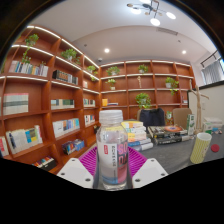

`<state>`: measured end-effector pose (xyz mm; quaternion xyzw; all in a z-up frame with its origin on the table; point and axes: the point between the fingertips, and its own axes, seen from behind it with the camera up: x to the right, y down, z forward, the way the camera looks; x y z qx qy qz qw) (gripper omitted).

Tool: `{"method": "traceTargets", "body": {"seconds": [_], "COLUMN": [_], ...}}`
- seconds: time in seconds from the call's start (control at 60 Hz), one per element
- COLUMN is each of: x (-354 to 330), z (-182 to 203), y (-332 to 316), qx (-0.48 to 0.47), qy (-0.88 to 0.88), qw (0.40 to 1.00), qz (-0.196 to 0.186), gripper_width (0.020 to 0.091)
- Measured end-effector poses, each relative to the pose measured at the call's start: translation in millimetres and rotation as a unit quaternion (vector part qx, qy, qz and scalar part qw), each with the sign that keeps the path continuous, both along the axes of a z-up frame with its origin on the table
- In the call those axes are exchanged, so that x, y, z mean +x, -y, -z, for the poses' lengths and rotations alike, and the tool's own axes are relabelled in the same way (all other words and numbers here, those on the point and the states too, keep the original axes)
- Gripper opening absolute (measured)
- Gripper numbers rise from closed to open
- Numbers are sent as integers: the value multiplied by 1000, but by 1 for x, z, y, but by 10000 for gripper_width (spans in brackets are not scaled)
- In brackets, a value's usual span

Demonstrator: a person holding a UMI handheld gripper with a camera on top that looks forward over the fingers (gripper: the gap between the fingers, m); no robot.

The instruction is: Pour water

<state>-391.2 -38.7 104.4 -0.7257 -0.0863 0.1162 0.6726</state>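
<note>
At the bottom centre of the frame our hand-held gripper [112, 168] pinches a clear plastic water bottle [112, 140], both magenta ribbed pads [92, 161] pressed against its cylindrical sides. The bottle stands upright, its white screw cap [112, 117] on, a pale label around its body. Wooden bookshelves [45, 100] curve across the left and back. A yellowish cylindrical cup [201, 147] sits on the counter [172, 152] at right.
</note>
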Motion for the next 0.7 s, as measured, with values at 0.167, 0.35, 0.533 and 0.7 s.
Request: {"method": "traceTargets", "body": {"seconds": [0.167,0.35,0.533,0.7], "x": [1,30,107,169], "z": [1,0,-25,-48], "y": [-7,-7,-24,-46], "qx": [-6,-35,-42,-36], "qy": [1,-21,-259,-486], "qw": [1000,999,963,869], "qz": [1,23,67,89], "gripper_width": [376,375,377,376]}}
